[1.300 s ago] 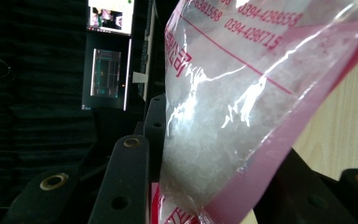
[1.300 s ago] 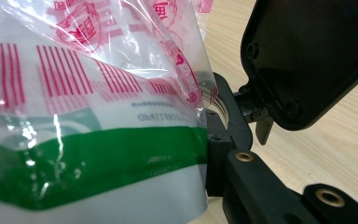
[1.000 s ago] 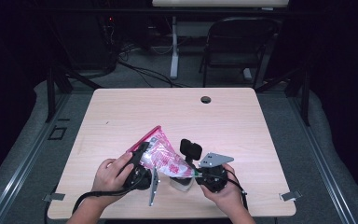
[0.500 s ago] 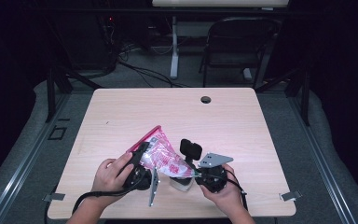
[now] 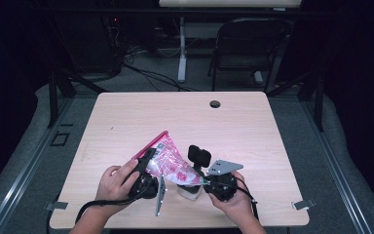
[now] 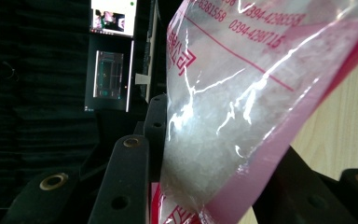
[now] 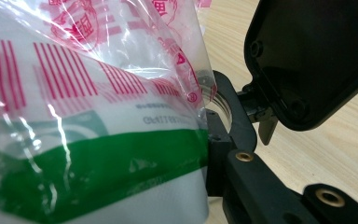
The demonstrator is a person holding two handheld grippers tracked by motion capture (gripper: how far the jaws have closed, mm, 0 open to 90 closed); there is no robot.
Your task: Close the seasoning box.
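While both hands hold level over the table point(image 5: 126, 122), this is how it stands.

Bag: a clear bag point(image 5: 168, 163) with red print, stretched between the two tongs just above the near edge of the table.
Left tongs: the left tongs point(image 5: 147, 161) grip the bag's pink sealed edge; in the left gripper view that edge point(image 6: 279, 135) runs between the black jaws, which are closed on it.
Right tongs: the right tongs point(image 5: 197, 181) are clamped on the bag's other end, with a white pack point(image 5: 189, 191) just below them.
Handling: I judge it light, limp and slippery; the film point(image 7: 121, 56) crumples and glares, so the thick seam gives the surest hold, and a hard pull could tear it.
Left gripper view adds: white grainy stuff point(image 6: 200, 154) inside the bag and printed digits.
Right gripper view adds: a green band point(image 7: 98, 172) on the white pack behind the film.
High view adds: both hands, and how the bag spans from one to the other.
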